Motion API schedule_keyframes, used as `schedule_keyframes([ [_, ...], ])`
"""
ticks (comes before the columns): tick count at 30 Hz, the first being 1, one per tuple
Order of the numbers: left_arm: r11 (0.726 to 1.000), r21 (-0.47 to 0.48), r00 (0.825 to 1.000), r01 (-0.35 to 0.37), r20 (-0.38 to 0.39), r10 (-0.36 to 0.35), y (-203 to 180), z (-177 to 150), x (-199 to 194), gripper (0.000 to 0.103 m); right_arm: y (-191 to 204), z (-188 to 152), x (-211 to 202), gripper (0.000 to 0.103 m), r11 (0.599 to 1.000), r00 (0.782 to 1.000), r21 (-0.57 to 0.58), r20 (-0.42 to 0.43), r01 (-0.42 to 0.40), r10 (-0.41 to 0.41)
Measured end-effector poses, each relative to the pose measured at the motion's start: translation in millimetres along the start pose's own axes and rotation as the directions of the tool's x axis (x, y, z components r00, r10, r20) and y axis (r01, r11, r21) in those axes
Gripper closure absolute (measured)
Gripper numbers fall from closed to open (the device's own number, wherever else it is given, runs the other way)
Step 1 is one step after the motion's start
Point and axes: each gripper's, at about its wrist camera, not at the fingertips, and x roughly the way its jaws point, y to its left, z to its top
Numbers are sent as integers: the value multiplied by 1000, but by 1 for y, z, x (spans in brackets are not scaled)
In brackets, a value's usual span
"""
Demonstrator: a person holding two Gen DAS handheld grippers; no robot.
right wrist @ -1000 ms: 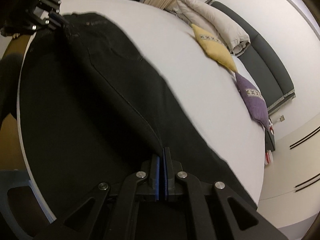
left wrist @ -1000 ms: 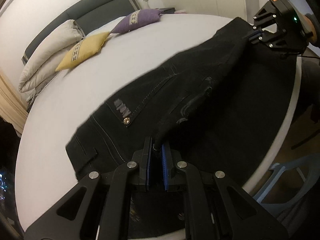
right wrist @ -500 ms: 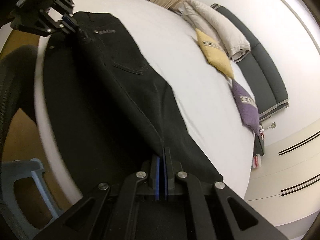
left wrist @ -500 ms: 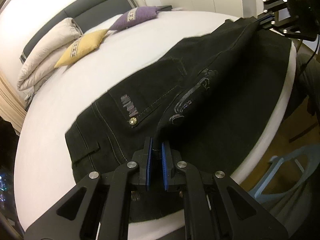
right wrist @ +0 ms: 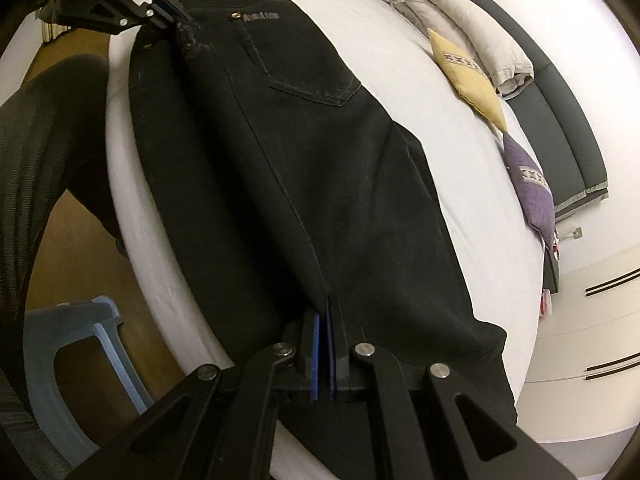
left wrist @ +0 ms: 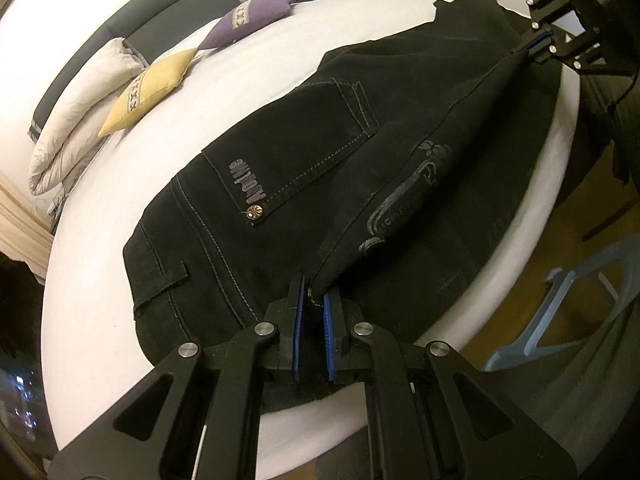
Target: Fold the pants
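Black pants (left wrist: 280, 184) lie along the near edge of a white bed (left wrist: 100, 240), back pocket and grey lettering facing up. My left gripper (left wrist: 314, 300) is shut on the waistband end, lifting a fold of the near side. My right gripper (right wrist: 326, 312) is shut on the pants (right wrist: 320, 160) further down the leg. Each wrist view shows the other gripper far off: the right gripper (left wrist: 534, 44) at the top right, the left gripper (right wrist: 176, 8) at the top left. The cloth is stretched taut between them.
A yellow pillow (left wrist: 148, 92), a purple pillow (left wrist: 252, 20) and a folded pale duvet (left wrist: 72, 120) lie by the dark headboard. A light blue plastic stool (left wrist: 580, 300) stands on the wooden floor beside the bed. A person's dark-clad leg (right wrist: 36, 152) is near the bed edge.
Both grippers have carried the lifted edge of the pants toward the bed edge, the right one further; more of the pocket side now lies flat on the bed.
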Motion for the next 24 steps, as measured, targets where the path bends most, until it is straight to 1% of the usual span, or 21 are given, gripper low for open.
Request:
schedule_keyframes([
  [4,1000,20,1000,2,-11,-2,-4,-4,-1,96,7,-2,2,99,1000,1000,-17,-16,-20,20],
  [9,1000,8,1000,14,-13,-14,-8,-10,-1,96,18,-10,3,99,999,999,-10,-25,-33,33],
  [15,1000,6,1000,13,-8,-13,-1,-5,-2,96,22,-11,0,99,1000,999,-7,-25,-29,29],
  [19,1000,17,1000,21,-5,-21,-3,-18,-9,96,20,-13,-6,99,999,999,8,-21,-39,39],
  [24,1000,-7,1000,26,-4,-26,-3,-19,-7,96,22,-17,-9,99,999,999,5,-27,-47,47],
])
